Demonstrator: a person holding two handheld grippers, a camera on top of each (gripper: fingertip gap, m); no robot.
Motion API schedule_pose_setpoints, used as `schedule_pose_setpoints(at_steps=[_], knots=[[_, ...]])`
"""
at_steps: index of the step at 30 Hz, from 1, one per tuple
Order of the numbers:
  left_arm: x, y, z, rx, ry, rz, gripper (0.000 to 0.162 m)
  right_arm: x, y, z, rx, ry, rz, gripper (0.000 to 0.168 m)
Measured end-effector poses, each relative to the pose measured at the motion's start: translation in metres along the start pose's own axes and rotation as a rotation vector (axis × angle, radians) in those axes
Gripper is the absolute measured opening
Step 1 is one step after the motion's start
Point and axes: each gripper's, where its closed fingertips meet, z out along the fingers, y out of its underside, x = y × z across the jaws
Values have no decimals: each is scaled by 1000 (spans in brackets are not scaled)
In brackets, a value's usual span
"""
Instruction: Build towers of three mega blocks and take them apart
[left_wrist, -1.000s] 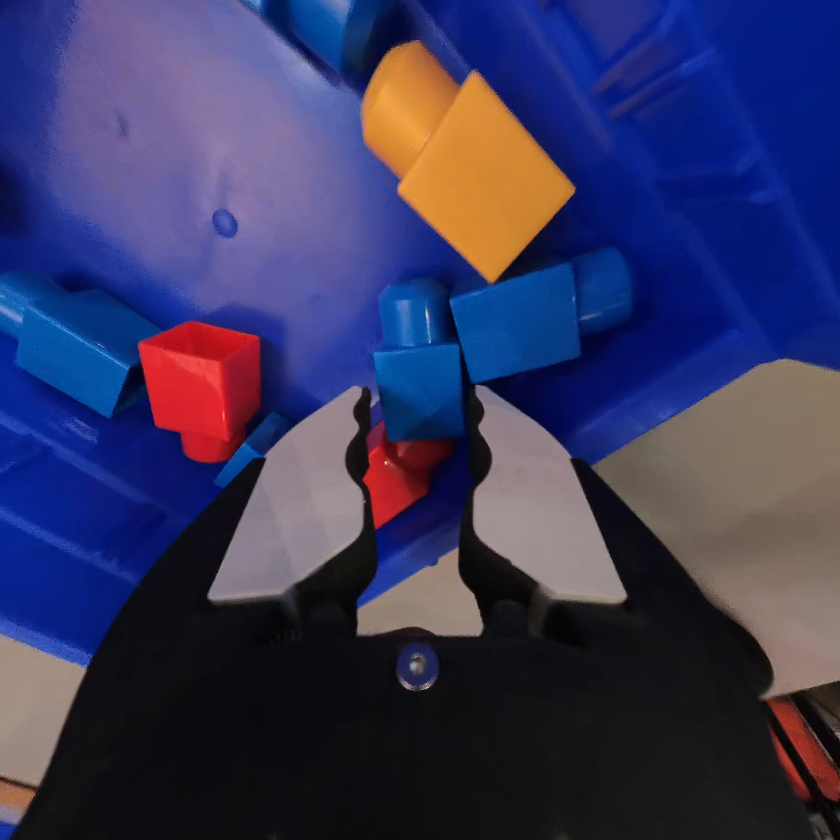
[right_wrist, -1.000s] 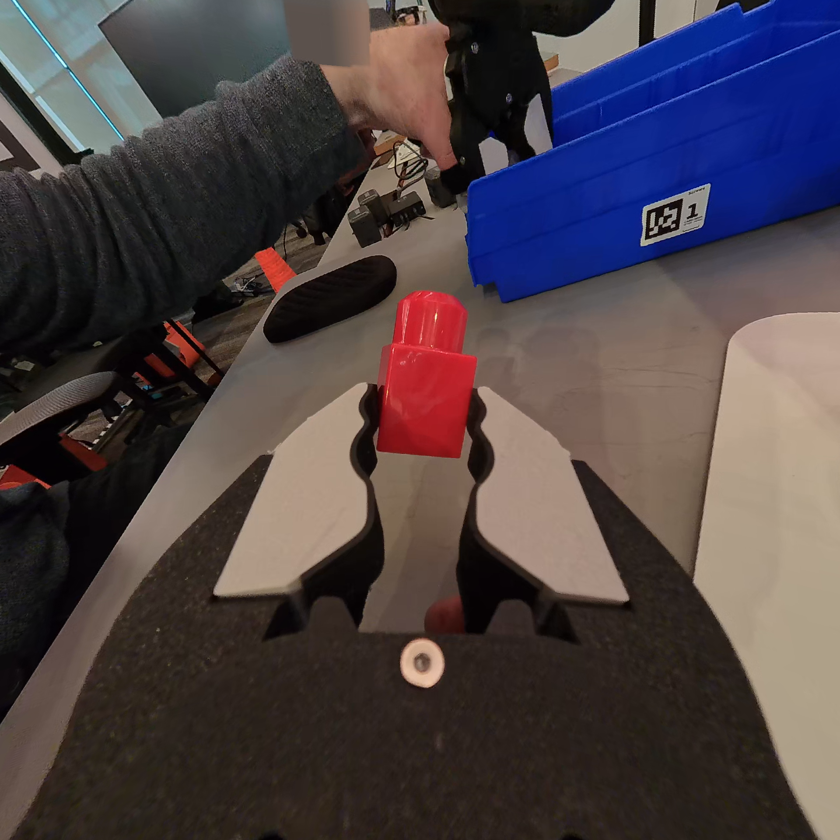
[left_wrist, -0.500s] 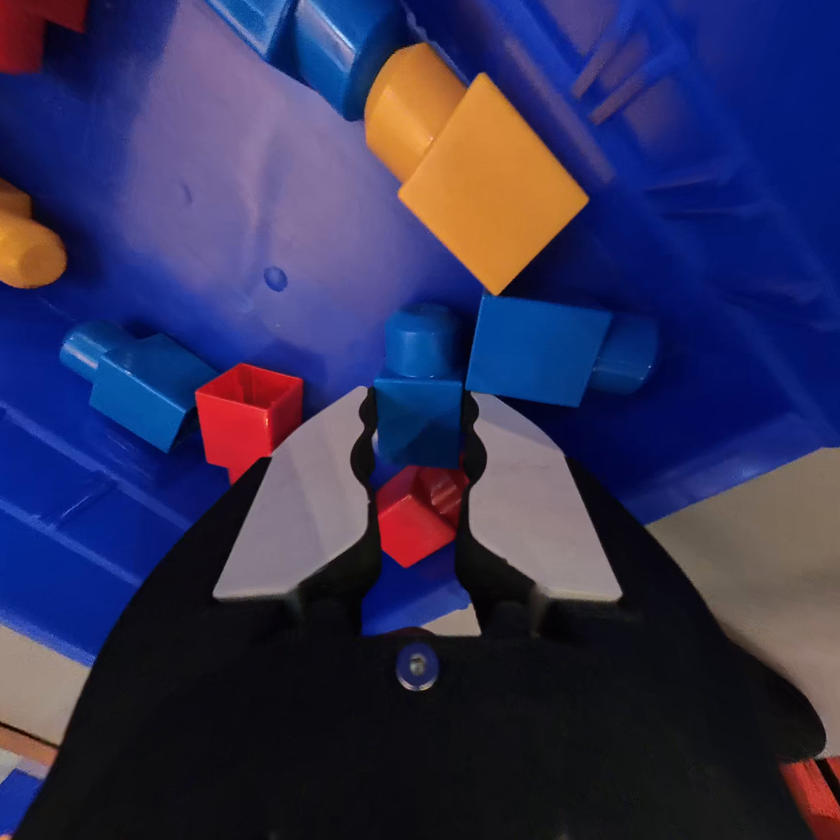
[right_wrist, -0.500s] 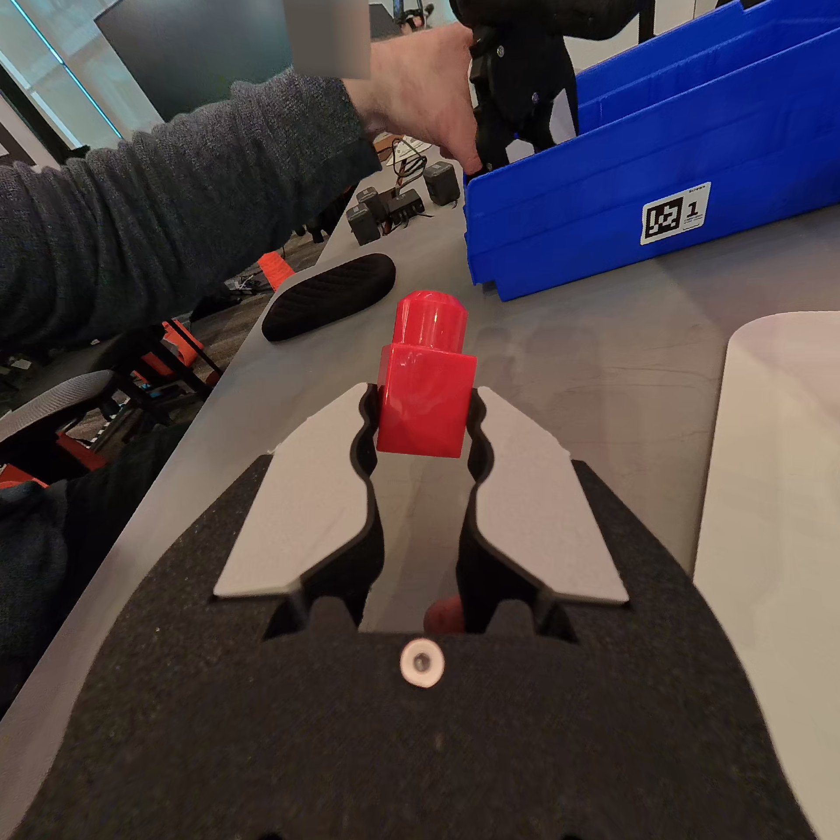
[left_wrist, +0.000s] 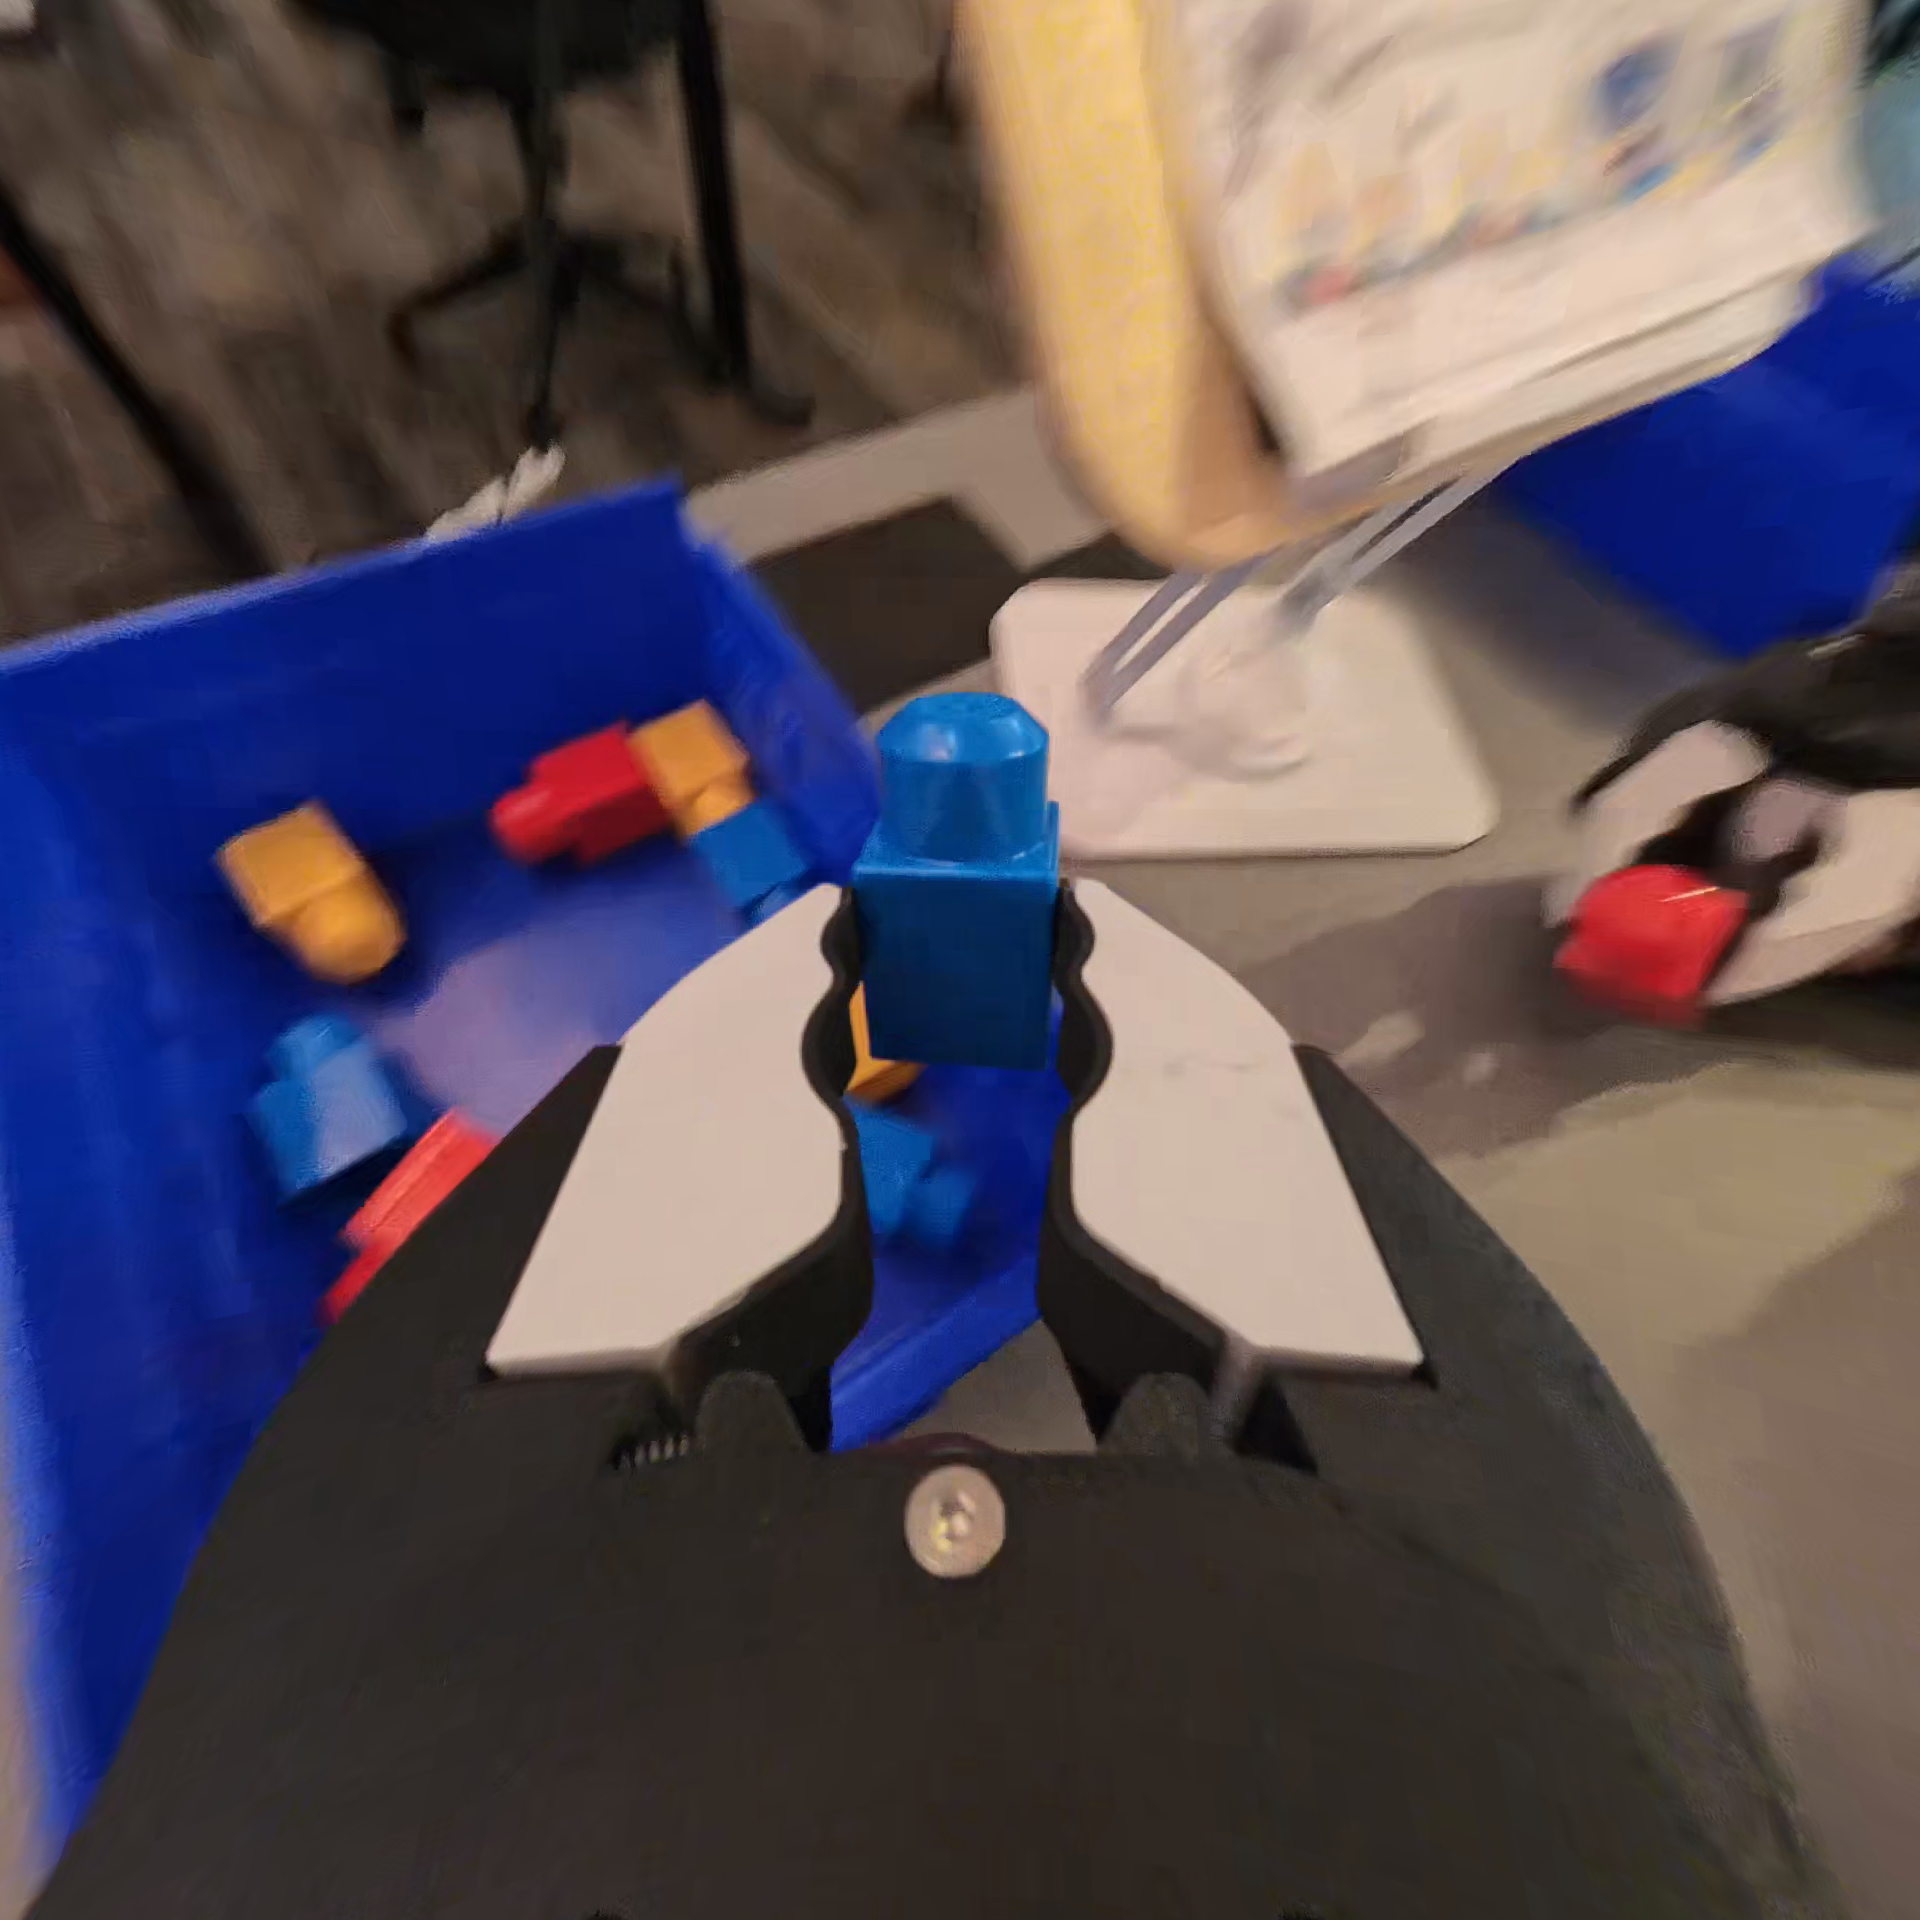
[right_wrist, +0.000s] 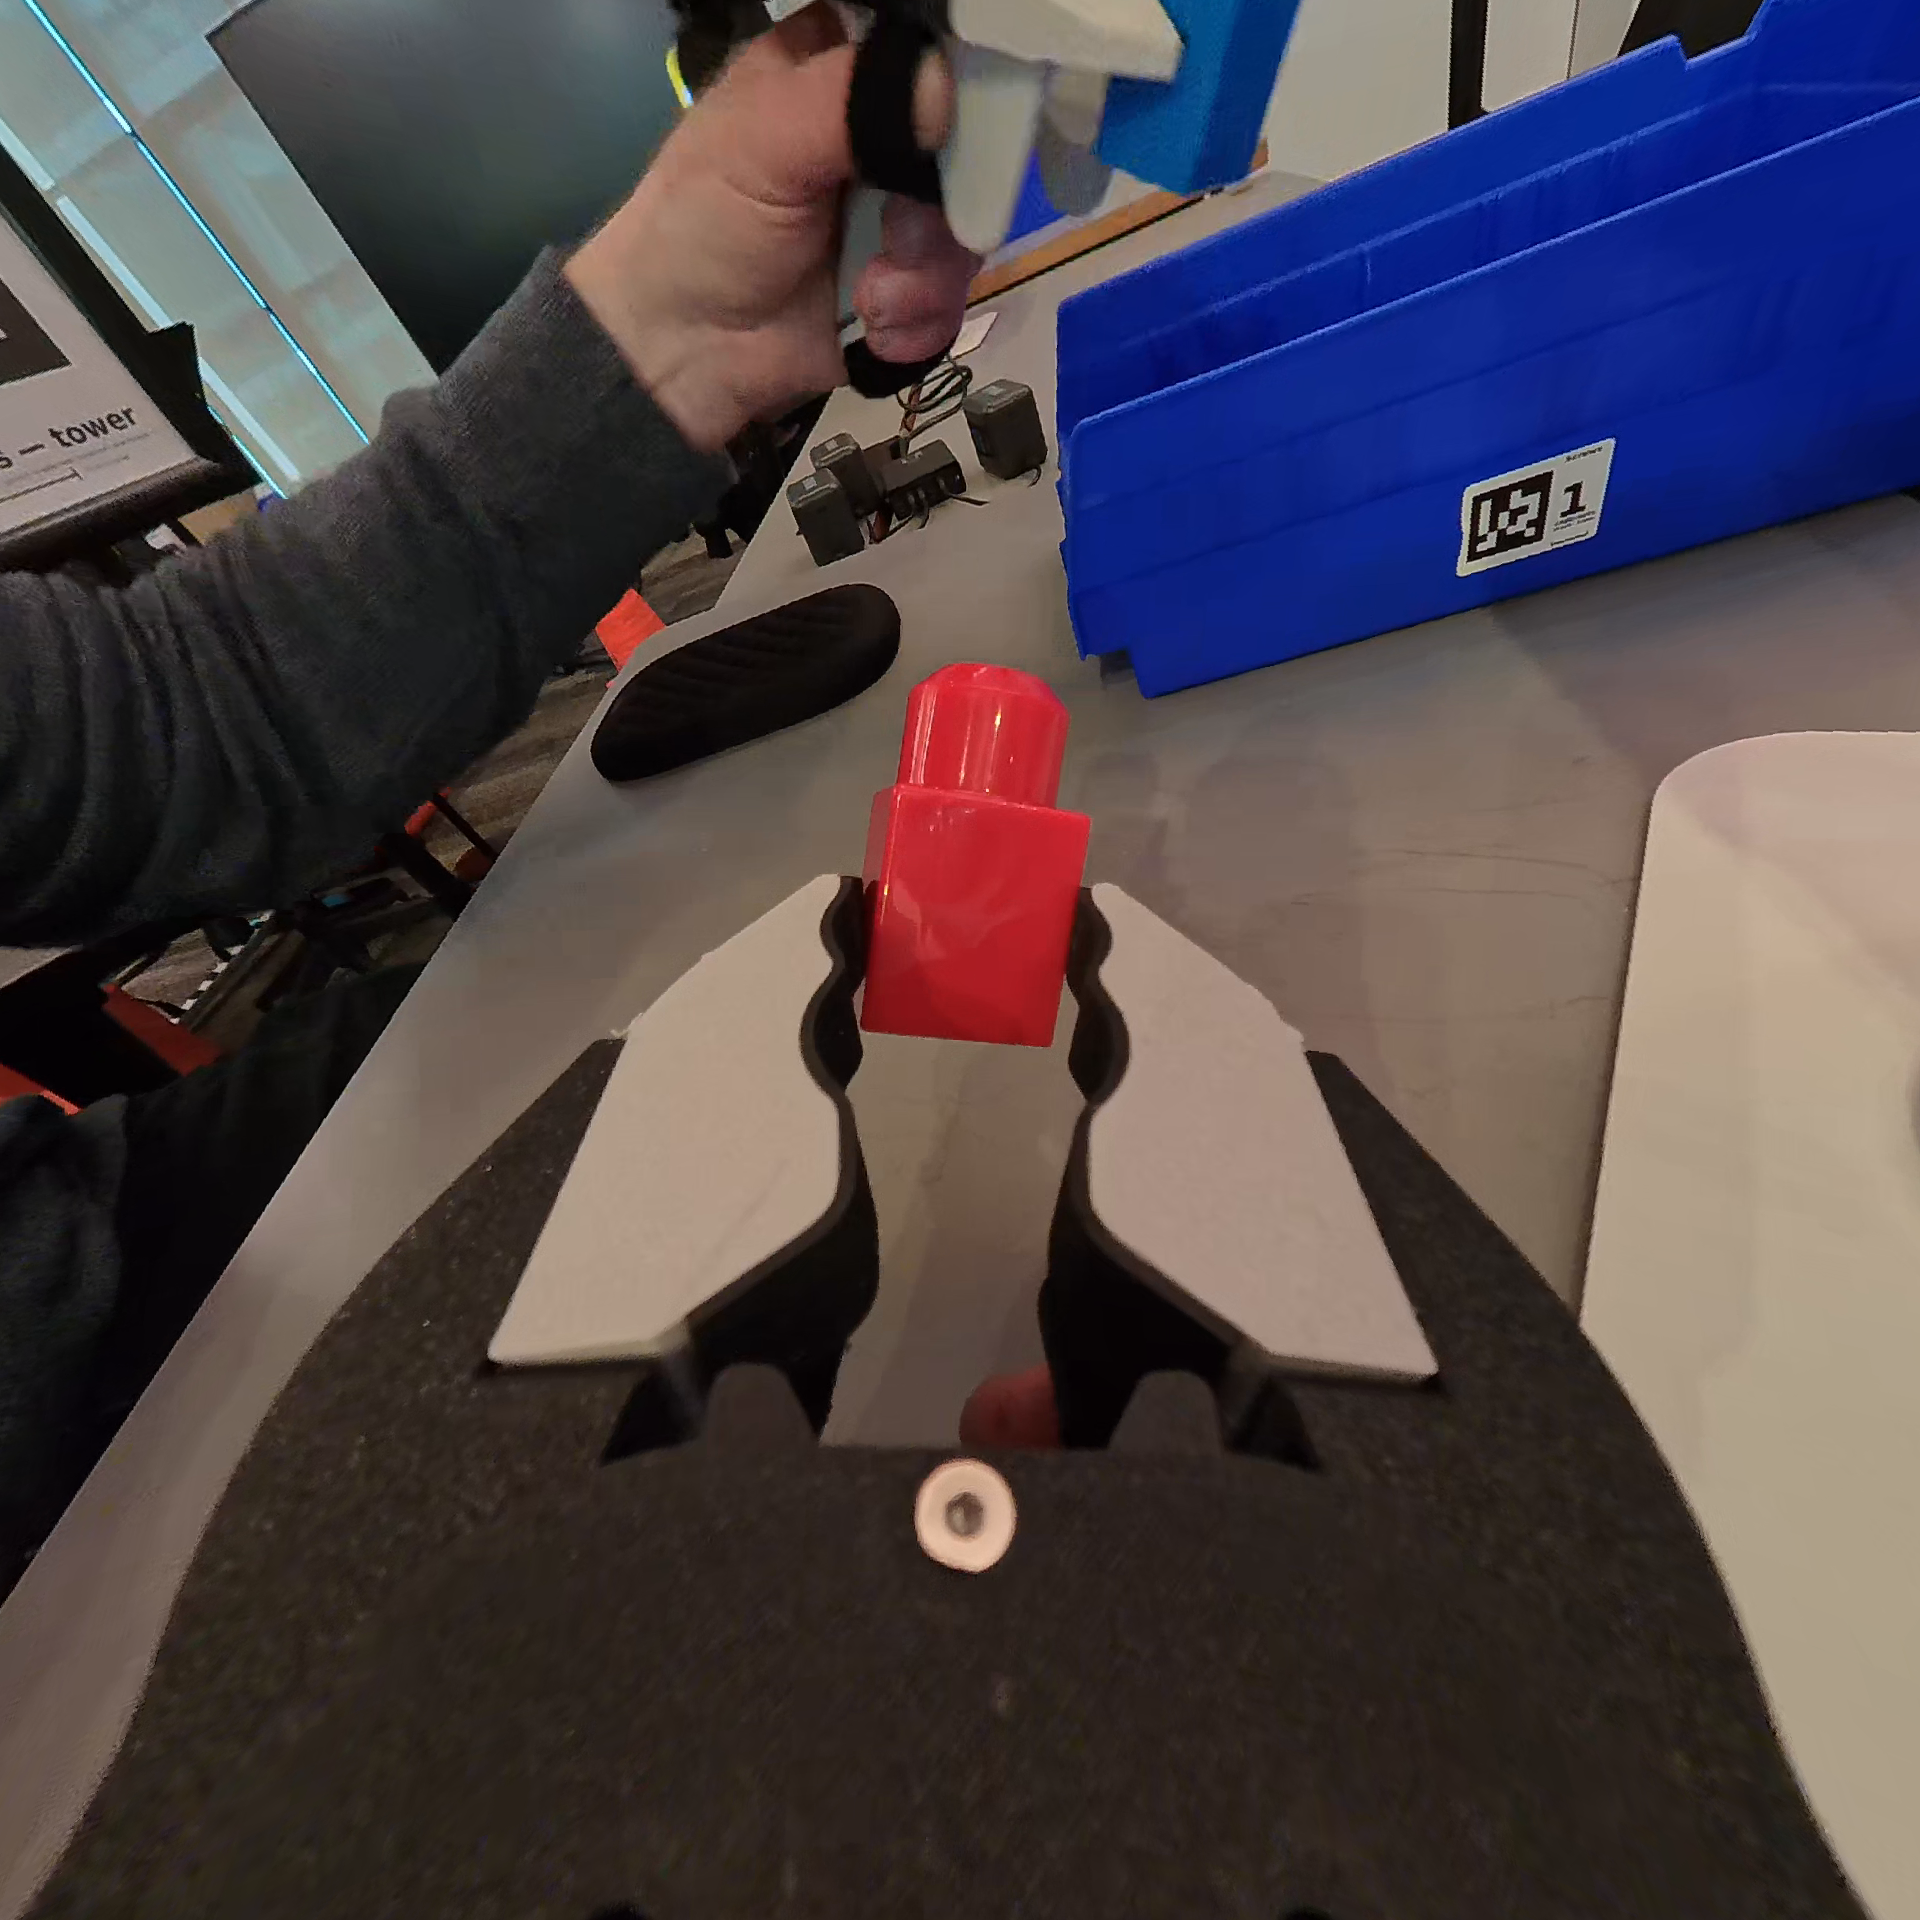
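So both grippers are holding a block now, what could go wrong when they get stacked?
The left gripper pinches the blue block only at its fingertips, so pressing down could twist it loose. The red block in the right gripper sits just as shallow. The left view is blurred, suggesting fast motion that could spoil alignment.

The left claw (left_wrist: 958, 940) now sits lifted out of the blue bin (left_wrist: 343, 665), carrying the blue block (left_wrist: 961, 925) upright above the bin's rim. From the right wrist view, it has risen high over the worktop (right_wrist: 1351, 862).
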Motion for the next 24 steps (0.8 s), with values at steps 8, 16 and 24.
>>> schedule_pose_setpoints(at_steps=[8,16,24], knots=[[144,-39,19,448,329,-148,35,-5,-12,-6,98,-17,-35,37],[196,-23,63,519,538,-318,35,-9,-26,-19,227,-69,-34,37],[200,-14,68,522,589,-352,35,-3,-29,-22,258,-27,-23,37]])
